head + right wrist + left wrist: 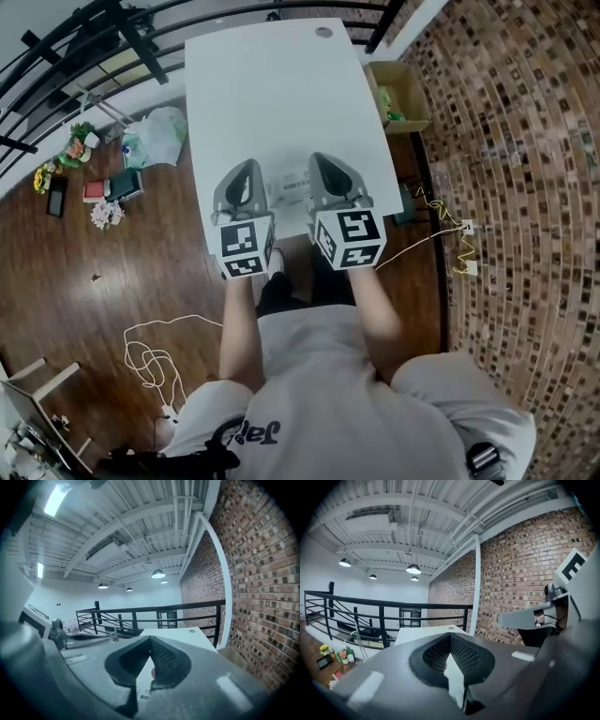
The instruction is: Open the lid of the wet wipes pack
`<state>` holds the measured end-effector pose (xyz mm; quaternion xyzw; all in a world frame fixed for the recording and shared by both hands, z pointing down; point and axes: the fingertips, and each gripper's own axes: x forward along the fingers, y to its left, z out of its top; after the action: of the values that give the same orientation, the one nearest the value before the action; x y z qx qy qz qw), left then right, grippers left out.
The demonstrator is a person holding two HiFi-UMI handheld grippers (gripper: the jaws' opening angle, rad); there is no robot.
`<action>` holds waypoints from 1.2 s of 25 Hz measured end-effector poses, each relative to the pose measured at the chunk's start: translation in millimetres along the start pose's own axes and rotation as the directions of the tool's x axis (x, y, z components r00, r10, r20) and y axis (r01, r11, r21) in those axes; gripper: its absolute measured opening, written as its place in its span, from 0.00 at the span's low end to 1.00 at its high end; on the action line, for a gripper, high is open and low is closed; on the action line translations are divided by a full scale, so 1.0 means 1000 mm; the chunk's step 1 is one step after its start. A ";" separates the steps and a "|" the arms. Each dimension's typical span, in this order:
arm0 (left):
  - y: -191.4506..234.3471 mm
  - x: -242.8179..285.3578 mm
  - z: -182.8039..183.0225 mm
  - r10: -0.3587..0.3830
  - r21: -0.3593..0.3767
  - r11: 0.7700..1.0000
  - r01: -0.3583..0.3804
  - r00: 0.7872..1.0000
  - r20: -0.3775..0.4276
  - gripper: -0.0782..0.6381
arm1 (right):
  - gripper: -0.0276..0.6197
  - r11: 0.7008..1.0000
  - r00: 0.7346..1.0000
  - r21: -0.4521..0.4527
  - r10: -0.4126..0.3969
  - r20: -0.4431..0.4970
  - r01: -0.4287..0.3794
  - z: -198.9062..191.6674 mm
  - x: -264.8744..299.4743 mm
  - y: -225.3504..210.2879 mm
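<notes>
The wet wipes pack (292,187), white with grey print, lies flat near the front edge of the white table (272,84). My left gripper (250,166) is just left of the pack and my right gripper (319,159) just right of it, both pointing away from me along its sides. In the left gripper view the left gripper (450,637) has its jaws closed tip to tip with nothing between them. The right gripper (150,639) is also shut, and a white patch of the pack (148,679) with a red spot shows through the opening behind its tips. I cannot see the lid.
An open cardboard box (398,94) stands on the floor by the table's right side. A plastic bag (155,136), books and flowers lie on the wooden floor to the left. White cables (150,356) trail by my legs. A black railing (84,47) runs behind.
</notes>
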<state>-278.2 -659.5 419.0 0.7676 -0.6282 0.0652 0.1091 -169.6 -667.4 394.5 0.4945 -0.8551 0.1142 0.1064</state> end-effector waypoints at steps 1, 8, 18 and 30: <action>-0.001 0.003 -0.009 -0.004 -0.002 1.000 0.004 1.000 -0.022 0.13 | 0.03 1.000 1.000 0.006 -0.002 -0.011 0.002 -0.007 0.002 -0.003; -0.015 0.014 -0.079 -0.026 -0.030 0.999 0.021 0.984 -0.175 0.13 | 0.03 0.991 0.995 0.130 -0.014 -0.102 0.027 -0.075 0.009 -0.025; -0.030 0.024 -0.162 -0.062 -0.109 0.994 0.030 0.948 -0.311 0.13 | 0.03 0.965 0.979 0.260 0.010 -0.204 0.044 -0.156 0.003 -0.025; -0.033 0.031 -0.199 -0.078 -0.113 0.993 0.041 0.936 -0.343 0.13 | 0.03 0.871 0.971 0.490 0.107 -0.212 0.011 -0.201 0.014 -0.015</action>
<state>-232.4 -633.6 616.2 0.7560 -0.5783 0.1631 0.2598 -149.5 -625.4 590.7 0.4669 -0.7922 0.3859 0.0746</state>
